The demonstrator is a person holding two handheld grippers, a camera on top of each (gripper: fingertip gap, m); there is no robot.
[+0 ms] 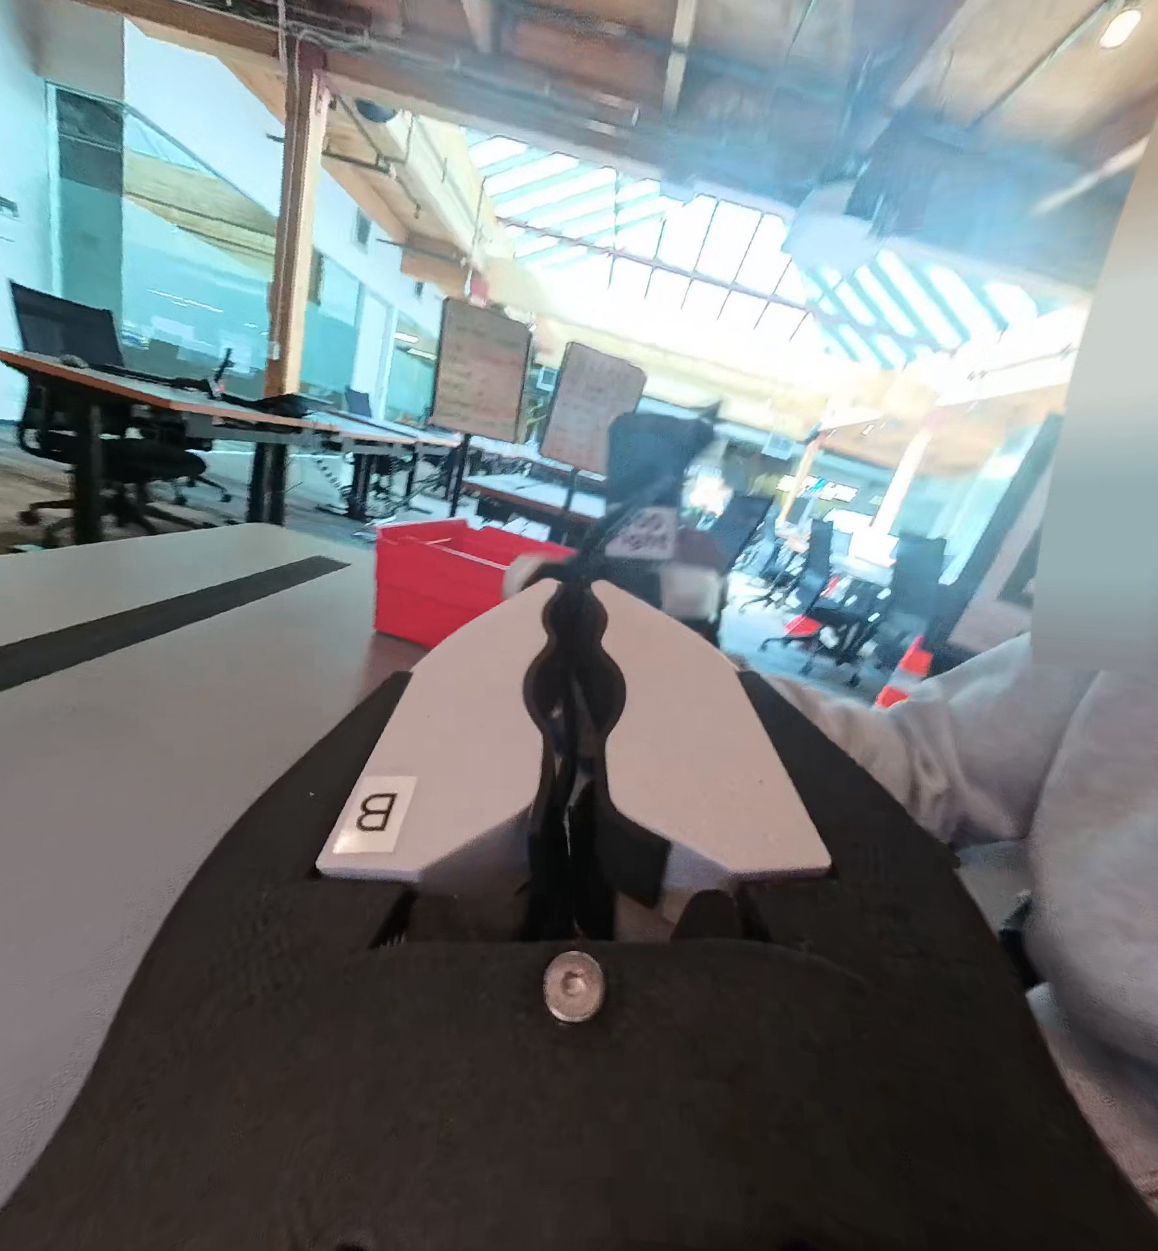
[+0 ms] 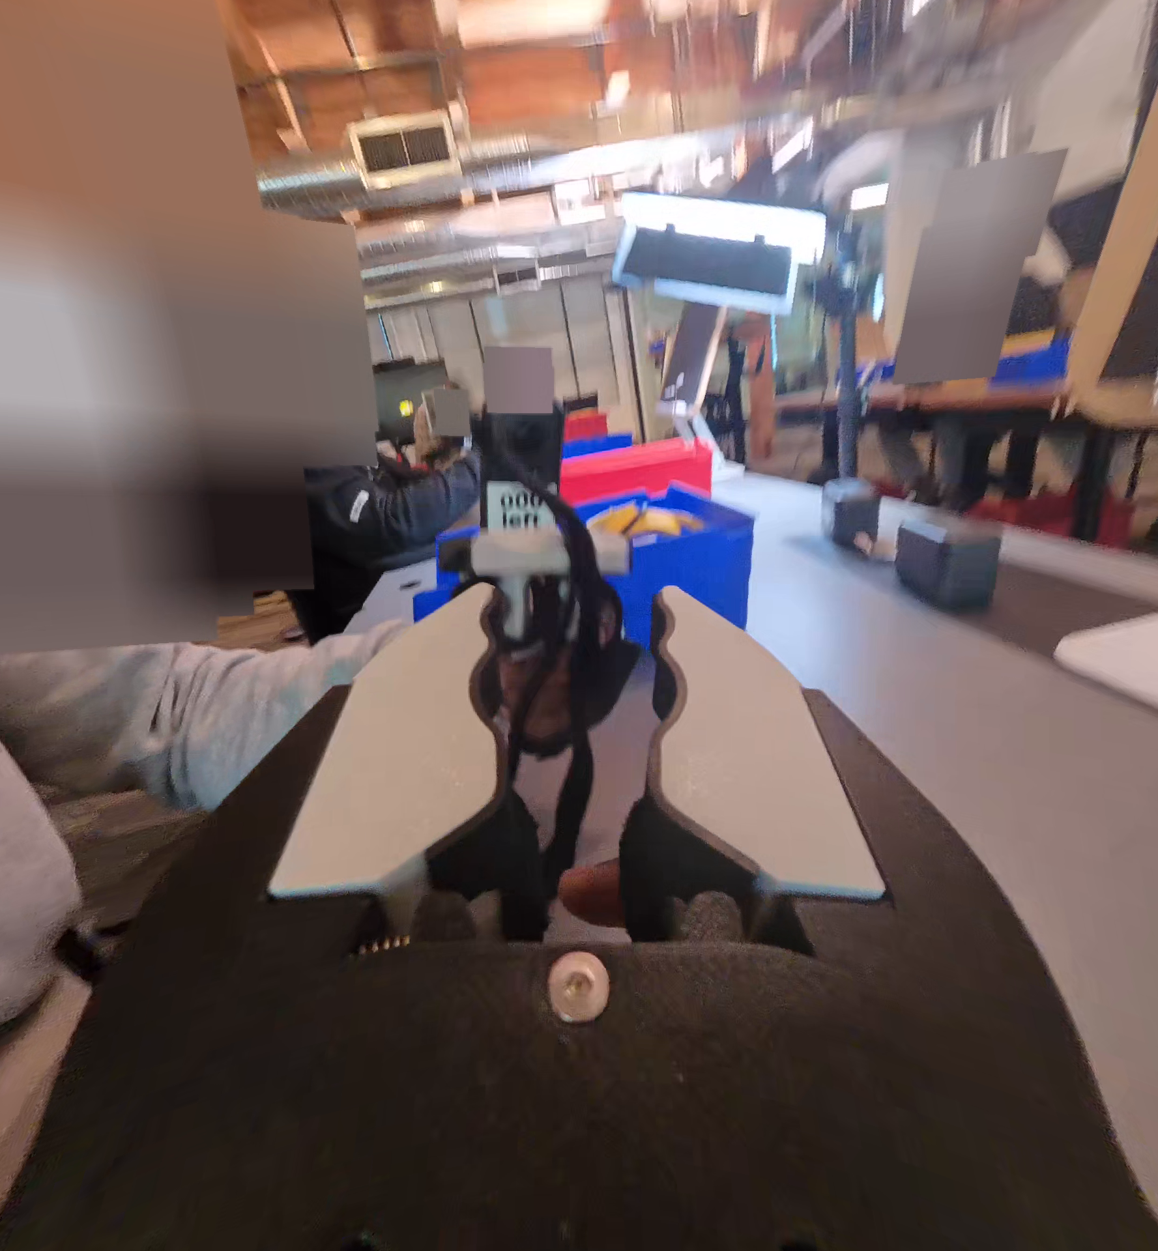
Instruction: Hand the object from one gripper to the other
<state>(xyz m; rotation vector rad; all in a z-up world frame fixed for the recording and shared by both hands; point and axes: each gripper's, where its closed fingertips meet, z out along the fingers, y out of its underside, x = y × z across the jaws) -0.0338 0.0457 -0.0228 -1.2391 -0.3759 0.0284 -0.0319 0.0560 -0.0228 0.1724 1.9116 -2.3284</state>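
Observation:
The object is a bundle of thin black cords (image 1: 572,711). My left gripper (image 1: 572,585) is shut on it, and the cords run up between its grey fingers and out past the tips. The right gripper (image 1: 657,541) shows blurred just beyond those tips. In the right wrist view my right gripper (image 2: 576,596) is open, its grey fingers apart. The black cords (image 2: 566,778) hang in the gap between them, touching neither finger. The left gripper (image 2: 528,552) faces it just past the tips, holding the cords' upper end.
A grey table with a black stripe (image 1: 122,677) lies on the left, a red bin (image 1: 440,582) behind it. A blue bin (image 2: 684,562), a red bin (image 2: 630,467) and two dark boxes (image 2: 945,565) stand ahead. A grey sleeve (image 2: 190,704) is left. People sit behind. Only a small space, under 4 cm, lies between the two pairs of fingers.

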